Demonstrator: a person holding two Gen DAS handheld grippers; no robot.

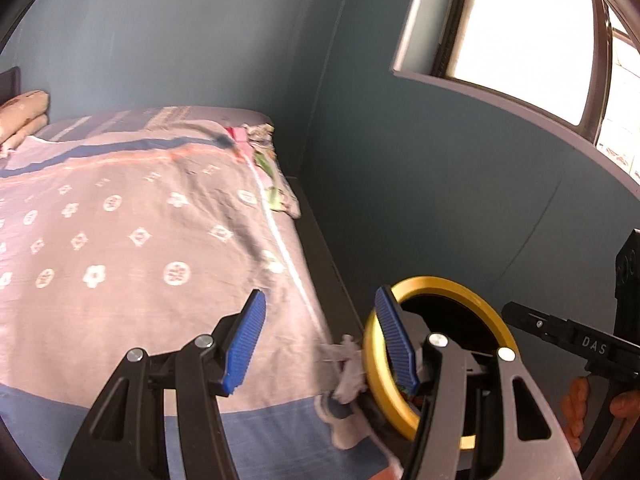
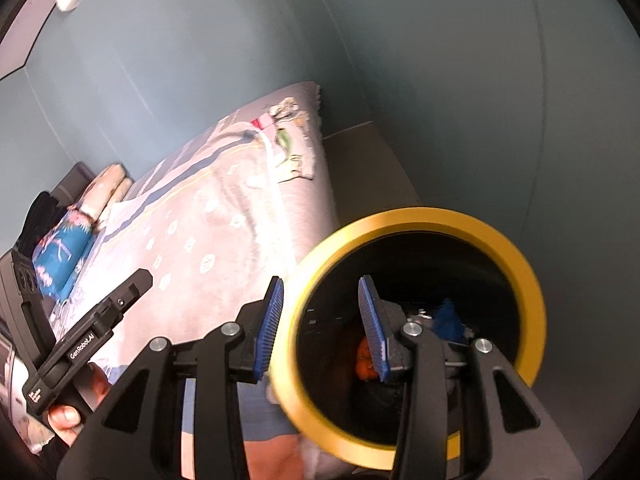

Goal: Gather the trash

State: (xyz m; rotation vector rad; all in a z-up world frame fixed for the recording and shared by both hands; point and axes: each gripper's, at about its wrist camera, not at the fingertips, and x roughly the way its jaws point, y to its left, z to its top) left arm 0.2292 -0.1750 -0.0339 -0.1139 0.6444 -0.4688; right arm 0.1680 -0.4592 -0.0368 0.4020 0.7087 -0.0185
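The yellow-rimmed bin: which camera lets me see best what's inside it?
The right wrist view. It looks straight into the yellow-rimmed bin, showing orange and blue scraps deep inside, with the right gripper straddling its rim. The left wrist view shows the bin only at an angle, its interior dark.

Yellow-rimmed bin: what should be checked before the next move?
1. Left gripper free to grab: ok, open with nothing between its fingers.
2. Right gripper clamped on the yellow-rimmed bin: not ok, its fingers straddle the rim but are wide apart.
3. Room left in the bin: ok, only an orange piece and a blue piece are visible inside.
4. Pale scrap by the rim is trash: cannot tell, blurred.
5. Bin standing on something: cannot tell.
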